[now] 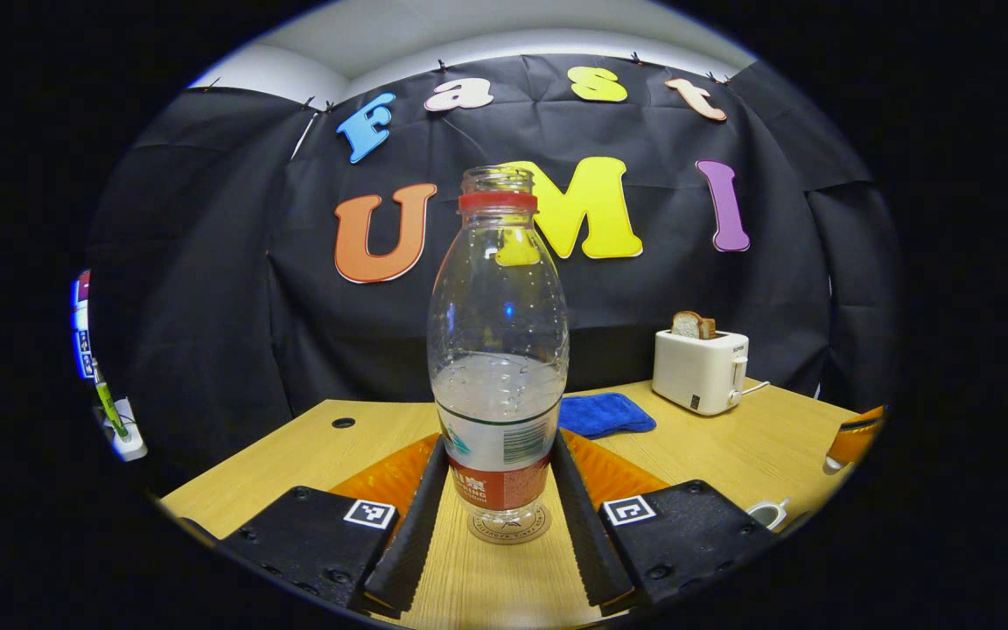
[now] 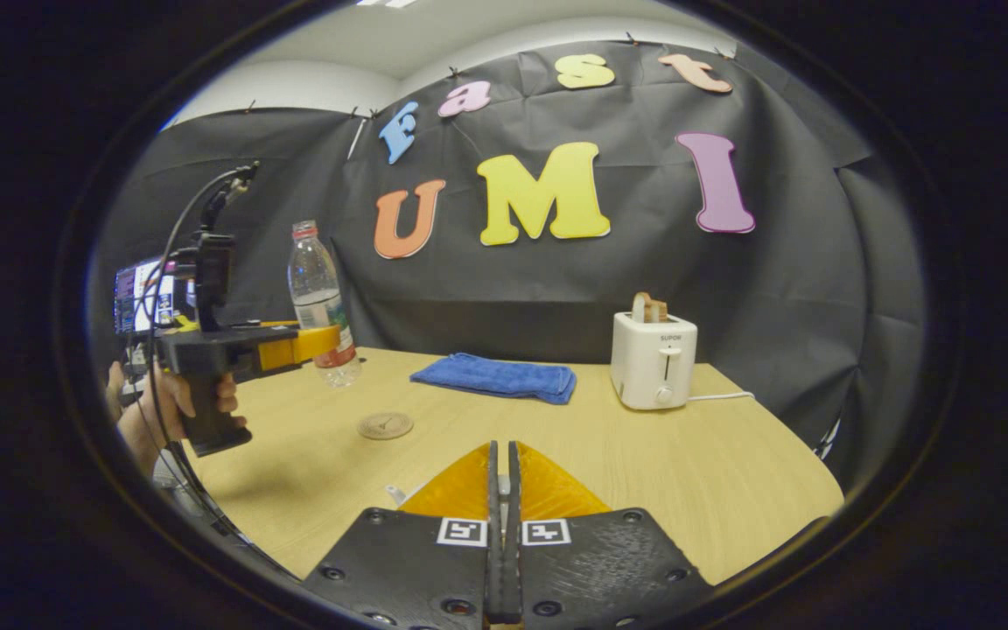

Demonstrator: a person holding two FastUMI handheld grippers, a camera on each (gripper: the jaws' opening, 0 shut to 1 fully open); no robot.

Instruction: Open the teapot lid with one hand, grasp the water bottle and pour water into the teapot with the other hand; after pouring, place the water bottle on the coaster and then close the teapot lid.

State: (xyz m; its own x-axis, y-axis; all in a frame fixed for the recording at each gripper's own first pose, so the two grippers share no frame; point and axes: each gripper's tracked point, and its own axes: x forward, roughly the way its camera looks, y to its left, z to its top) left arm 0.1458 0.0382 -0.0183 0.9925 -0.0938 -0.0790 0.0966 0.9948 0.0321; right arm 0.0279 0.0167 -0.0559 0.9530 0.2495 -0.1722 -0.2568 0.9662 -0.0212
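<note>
Two fingers, one bottle. In the left gripper view my left gripper [image 1: 499, 442] is clamped on the water bottle [image 1: 498, 350], one finger on each side of the label. The bottle is upright with its cap off and water up to about the top of the label. A small white thing [image 1: 766, 512] at the lower right edge could be the teapot, but I honestly can't tell. Behind the bottle is a light wood table [image 1: 731, 437] with a blue towel [image 1: 605, 414] lying flat, and a white toaster [image 1: 701, 372] with bread sticking out, up against the black cloth wall. In the right gripper view my right gripper [image 2: 501, 455] has its fingers clenched together, with nothing I can see between them. Off to the left, my other hand [image 2: 171, 402] holds the bottle upright, and to me it looks lifted off the table. The coaster [image 2: 385, 425] sits bare on the wood nearby. My guess is I'm on the step of putting the bottle on the coaster. Next I need to line the base up over that disc, lower it straight, let go only once it's standing, and then deal with the lid.
</note>
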